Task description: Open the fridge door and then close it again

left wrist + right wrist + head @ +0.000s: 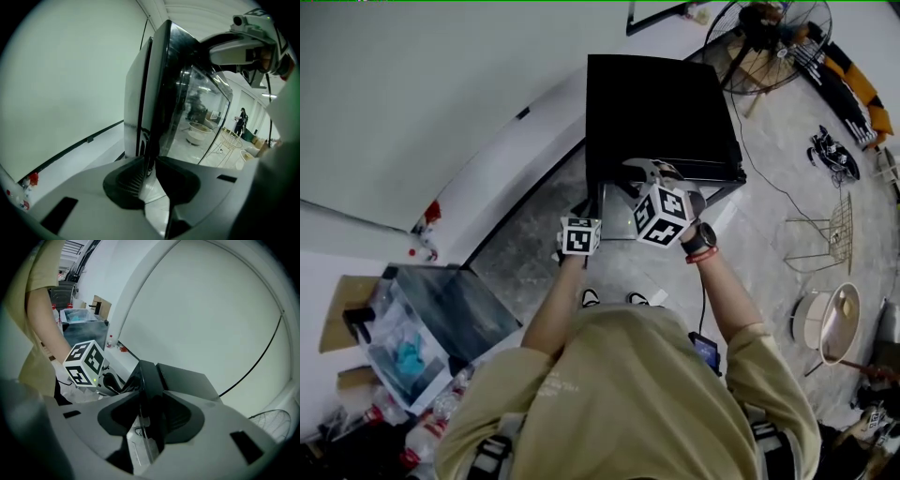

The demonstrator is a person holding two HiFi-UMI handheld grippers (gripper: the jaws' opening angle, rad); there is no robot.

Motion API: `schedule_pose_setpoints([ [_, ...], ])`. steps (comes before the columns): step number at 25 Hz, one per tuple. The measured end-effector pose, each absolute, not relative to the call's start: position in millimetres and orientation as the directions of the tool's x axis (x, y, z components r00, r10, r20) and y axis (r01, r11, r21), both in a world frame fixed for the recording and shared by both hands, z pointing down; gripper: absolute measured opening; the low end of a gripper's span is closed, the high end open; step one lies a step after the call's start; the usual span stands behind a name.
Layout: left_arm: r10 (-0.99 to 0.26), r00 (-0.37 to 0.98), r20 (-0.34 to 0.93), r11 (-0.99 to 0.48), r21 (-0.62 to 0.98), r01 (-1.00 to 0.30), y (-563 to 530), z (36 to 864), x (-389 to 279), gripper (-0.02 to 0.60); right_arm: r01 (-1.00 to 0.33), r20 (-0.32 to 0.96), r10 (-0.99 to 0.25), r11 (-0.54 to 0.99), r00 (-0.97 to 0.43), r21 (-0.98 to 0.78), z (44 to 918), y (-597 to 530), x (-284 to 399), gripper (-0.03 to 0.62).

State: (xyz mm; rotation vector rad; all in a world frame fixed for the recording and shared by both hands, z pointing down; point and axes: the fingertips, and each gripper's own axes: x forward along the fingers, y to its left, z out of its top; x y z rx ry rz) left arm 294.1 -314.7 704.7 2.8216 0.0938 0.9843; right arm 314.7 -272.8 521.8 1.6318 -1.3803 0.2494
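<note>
A person in a tan shirt [628, 403] stands over a small black fridge [661, 112] that sits on the mottled floor [769, 234] against a white wall [412, 103]. Both grippers are at the fridge door [619, 217], on the side nearest the person.

The left gripper [584, 204] has its fingers [131, 176] drawn close together on the door's free edge. Only a thin sliver of that edge lies between them, and the ribbed pad rests against it. In the left gripper view, the glass of the door [197, 117] mirrors the room to the right of the dark frame.

The right gripper [635, 175] sits higher on the same edge. Its fingers [180, 416] stand wider, closed around the thicker dark frame of the door [147, 376]. The left gripper's marker cube [84, 364] shows just beyond, further along that edge.

The door seems swung a little off the cabinet, though how far cannot be told.

A pedestal fan [769, 42] stands beyond the fridge to the right. A clear storage box [441, 319] sits near the wall at the person's left.
</note>
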Motion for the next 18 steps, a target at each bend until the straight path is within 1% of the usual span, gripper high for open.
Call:
schedule_pose_setpoints([
  [7, 0.129, 0.782, 0.61, -0.988, 0.148, 0.047, -313.5, 703.5, 295.0, 0.08, -0.847, 0.668, -0.65, 0.07, 0.361, 0.526, 521.5, -272.2, 315.6, 0.172],
  [14, 0.12, 0.764, 0.634, -0.991, 0.126, 0.051, -314.6, 702.2, 291.3, 0.08, -0.859, 0.627, -0.699, 0.036, 0.343, 0.51, 518.4, -268.0, 315.7, 0.174],
  [16, 0.112, 0.774, 0.623, -0.992, 0.12, 0.047, -314.2, 692.9, 289.2, 0.08, -0.863, 0.615, -0.707, 0.014, 0.349, 0.504, 516.2, -264.6, 316.2, 0.175],
  [18, 0.107, 0.795, 0.598, -0.992, 0.113, 0.048, -314.1, 679.2, 287.2, 0.08, -0.874, 0.592, -0.719, -0.043, 0.364, 0.485, 512.0, -259.7, 317.6, 0.175],
])
